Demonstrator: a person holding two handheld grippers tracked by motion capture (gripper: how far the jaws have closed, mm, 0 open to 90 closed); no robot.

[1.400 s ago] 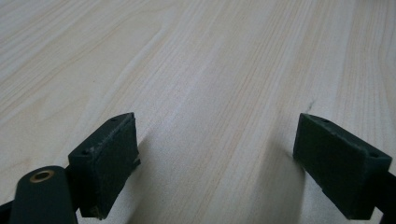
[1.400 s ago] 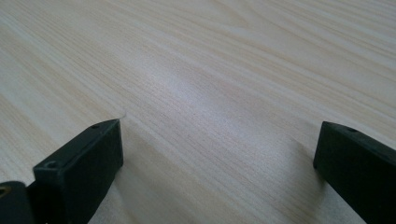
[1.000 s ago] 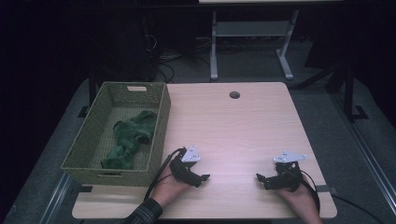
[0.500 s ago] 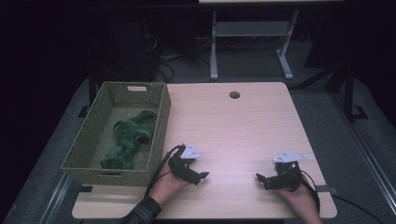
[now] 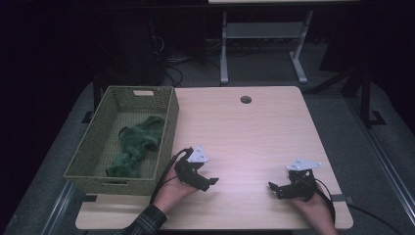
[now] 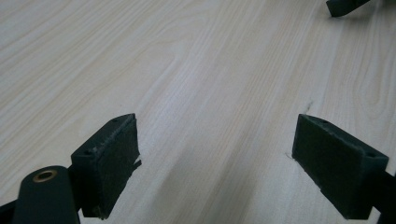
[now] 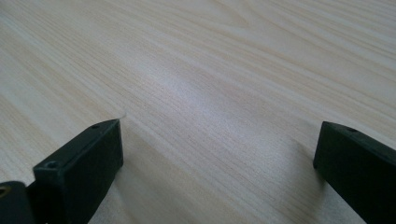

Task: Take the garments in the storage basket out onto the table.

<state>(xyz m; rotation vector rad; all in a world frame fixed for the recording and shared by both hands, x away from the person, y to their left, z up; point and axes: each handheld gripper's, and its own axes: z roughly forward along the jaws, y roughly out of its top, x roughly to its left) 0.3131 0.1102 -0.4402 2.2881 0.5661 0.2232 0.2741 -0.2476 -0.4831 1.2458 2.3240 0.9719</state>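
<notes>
You are holding the left gripper (image 5: 209, 182) low over the table (image 5: 254, 132), near its front edge and just right of the basket (image 5: 169, 127). Its jaws are standing wide apart and are gripping nothing; in the left gripper view, bare pale wood is lying between the two black pads (image 6: 112, 154). The tip of the other gripper is showing at the top right of that view.

You are holding the right gripper (image 5: 274, 188) near the table's front right corner, well apart from the left one, with its jaws pointing toward the left gripper. Its jaws are likewise spread wide and are clasping nothing; the right gripper view is showing plain wood grain between its pads (image 7: 88, 163). A grey three-cornered plate is sitting on top of each gripper, and a cable is trailing from each toward the front edge.

The basket, woven and olive-coloured, is resting along the table's left edge, its near right corner just beside your left hand (image 5: 171, 191). A crumpled green cloth (image 5: 134, 149) is lying inside it, toward the near half. A small round hole (image 5: 245, 99) is sitting near the table's back edge. A plaid sleeve (image 5: 144, 223) is showing at the front edge.
</notes>
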